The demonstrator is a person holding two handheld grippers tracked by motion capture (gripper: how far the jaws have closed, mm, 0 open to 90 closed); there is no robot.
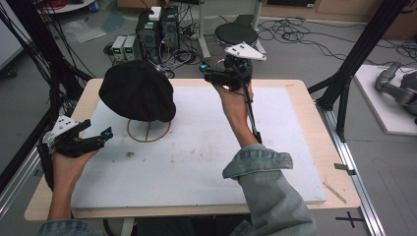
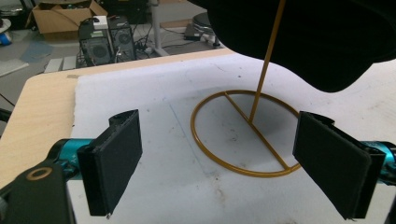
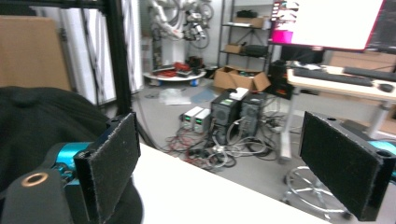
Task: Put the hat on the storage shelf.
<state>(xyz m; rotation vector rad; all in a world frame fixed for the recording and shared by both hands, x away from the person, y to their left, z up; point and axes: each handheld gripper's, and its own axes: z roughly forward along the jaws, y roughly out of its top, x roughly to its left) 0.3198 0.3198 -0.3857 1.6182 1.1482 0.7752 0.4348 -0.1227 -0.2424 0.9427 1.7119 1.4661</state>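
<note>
We find the black hat (image 1: 137,91) resting on a thin gold wire stand (image 1: 148,131) at the far left of the white surface (image 1: 206,147). The stand consists of a flat ring base with a crossbar and one upright rod (image 2: 266,60); the hat sits on top of the rod, clear of the surface, and overhangs the ring toward the back.

The left gripper (image 1: 101,136) is held low at the left edge of the surface, pointing toward the stand. Its fingers (image 2: 116,158) are spread wide with nothing between them. In the left gripper view the ring base lies just ahead of the fingers and the underside of the hat hangs above and ahead of them.

The right gripper (image 1: 209,74) is held raised at the far edge of the surface, to the right of the hat and apart from it. Its fingers (image 3: 114,158) are also fully apart and carry nothing. In the right gripper view the hat (image 3: 42,126) lies at the left, beside and behind the left-hand finger.

We judge the left gripper to be the nearer to the base of the stand, while the right gripper is level with the crown of the hat. The hat looks soft, rounded and dark, with a small button on top; it appears to sit fully on the stand.
</note>
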